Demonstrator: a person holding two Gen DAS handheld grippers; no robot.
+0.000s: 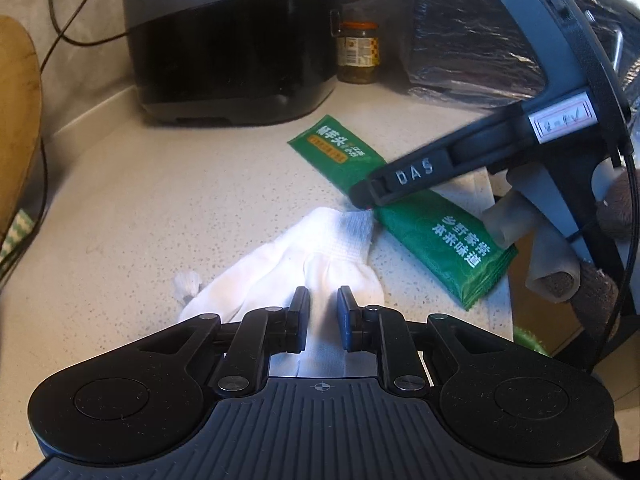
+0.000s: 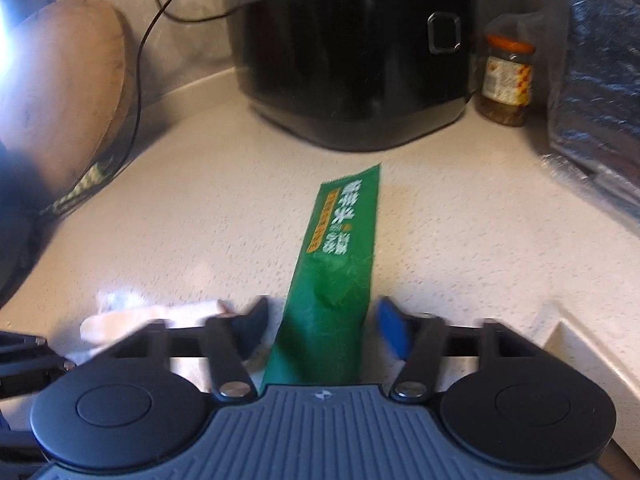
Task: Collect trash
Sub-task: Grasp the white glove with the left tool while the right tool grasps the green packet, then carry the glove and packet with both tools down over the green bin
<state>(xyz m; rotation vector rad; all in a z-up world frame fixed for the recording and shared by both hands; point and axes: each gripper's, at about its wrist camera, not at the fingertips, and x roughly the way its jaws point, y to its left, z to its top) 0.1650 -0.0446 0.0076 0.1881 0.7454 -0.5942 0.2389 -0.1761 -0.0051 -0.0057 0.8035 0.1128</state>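
A long green snack wrapper (image 1: 404, 208) lies on the speckled counter (image 1: 160, 200). A white cloth glove (image 1: 304, 264) lies in front of it. My left gripper (image 1: 323, 300) has its fingers nearly shut on the glove's fabric. My right gripper (image 2: 324, 316) is open, with the green wrapper (image 2: 336, 264) lying between its two fingers, pointing away toward the rice cooker. In the left wrist view the right gripper (image 1: 362, 196) reaches in from the right, its tip over the wrapper's middle.
A black rice cooker (image 2: 352, 60) stands at the back of the counter. A jar with an orange lid (image 2: 506, 80) and a dark plastic-wrapped bundle (image 2: 600, 80) stand to its right. A wooden board (image 2: 60, 92) and a cable stand at the left.
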